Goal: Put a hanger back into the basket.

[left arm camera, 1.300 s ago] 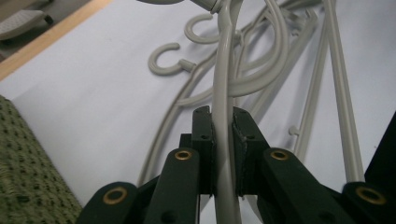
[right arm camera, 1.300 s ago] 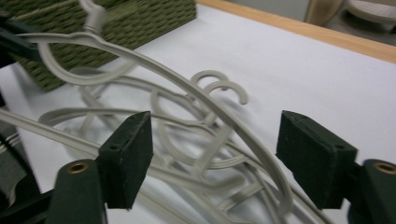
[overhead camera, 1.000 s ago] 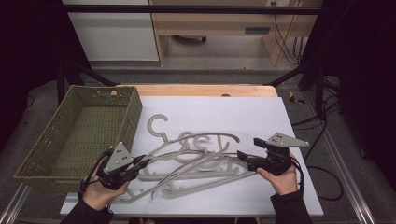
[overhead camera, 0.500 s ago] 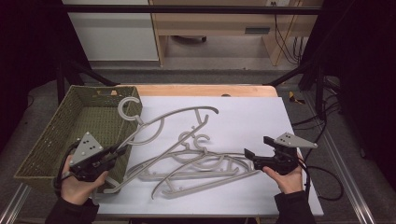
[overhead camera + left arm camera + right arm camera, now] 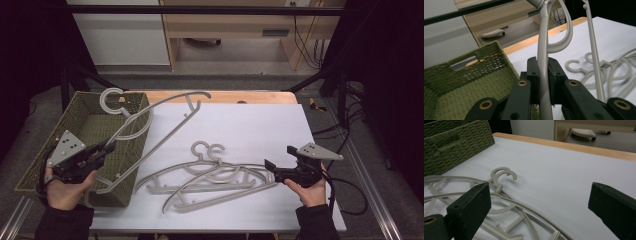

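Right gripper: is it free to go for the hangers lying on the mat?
Probably yes. The right gripper is open and holds nothing, and the hangers lie right in front of its jaws on the mat, with nothing between. The left gripper is off at the basket.

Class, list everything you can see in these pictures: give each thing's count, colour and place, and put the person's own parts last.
Held hanger: one, pale grey, lifted aslant over the basket's right rim, hook above the basket's far end.
Hangers lying flat: a tangled pile, at least two hooks visible, pale grey, on the table's near middle.
Basket: one, woven green, at the table's left edge.
Table: one, white top with a wooden far edge.
Cabinet: one, white, on the floor beyond the table.
Left tool: one, black, shut on the held hanger, over the basket.
Right tool: one, black, jaws wide open, by the pile's right end.
Hands: two, at the near edge.
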Motion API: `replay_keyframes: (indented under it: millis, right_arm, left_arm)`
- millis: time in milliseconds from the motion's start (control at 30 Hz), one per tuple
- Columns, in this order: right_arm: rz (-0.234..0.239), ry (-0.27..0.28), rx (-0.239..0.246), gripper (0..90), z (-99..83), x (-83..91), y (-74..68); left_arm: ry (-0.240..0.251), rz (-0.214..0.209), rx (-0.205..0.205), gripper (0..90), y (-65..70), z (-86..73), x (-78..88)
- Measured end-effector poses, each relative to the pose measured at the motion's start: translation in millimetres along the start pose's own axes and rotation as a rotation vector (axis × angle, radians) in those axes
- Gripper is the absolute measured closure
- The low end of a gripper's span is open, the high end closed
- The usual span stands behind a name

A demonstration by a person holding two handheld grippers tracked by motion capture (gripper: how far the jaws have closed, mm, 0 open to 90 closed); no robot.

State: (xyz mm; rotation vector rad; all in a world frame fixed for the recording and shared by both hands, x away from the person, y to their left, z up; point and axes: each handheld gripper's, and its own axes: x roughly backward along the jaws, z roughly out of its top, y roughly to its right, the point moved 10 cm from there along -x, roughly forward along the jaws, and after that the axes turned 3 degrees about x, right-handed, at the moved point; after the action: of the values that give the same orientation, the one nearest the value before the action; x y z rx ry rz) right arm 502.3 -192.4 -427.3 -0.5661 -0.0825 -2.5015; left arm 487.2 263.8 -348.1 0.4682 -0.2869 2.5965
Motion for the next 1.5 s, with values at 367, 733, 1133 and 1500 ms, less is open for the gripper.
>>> replay_keyframes:
  millis: [367,733,1133,1500]
  right_arm:
    - [0.009,-0.005,0.015,4.4,-1.4,-0.3,-1.1]
    - [0.011,-0.019,0.025,4.1,-3.5,-3.6,-2.8]
    - [0.009,-0.019,0.020,4.2,-3.7,-4.6,-2.9]
    - [0.010,-0.024,0.023,4.3,-4.8,-5.7,-2.9]
  left_arm:
    - [-0.031,0.049,0.006,81.1,-55.1,11.8,-16.4]
    - [-0.080,0.087,0.013,81.1,-101.5,10.3,-10.0]
    - [-0.132,0.148,0.028,81.1,-150.0,-21.3,-6.2]
    - [-0.162,0.183,0.038,81.1,-169.6,-45.7,-1.6]
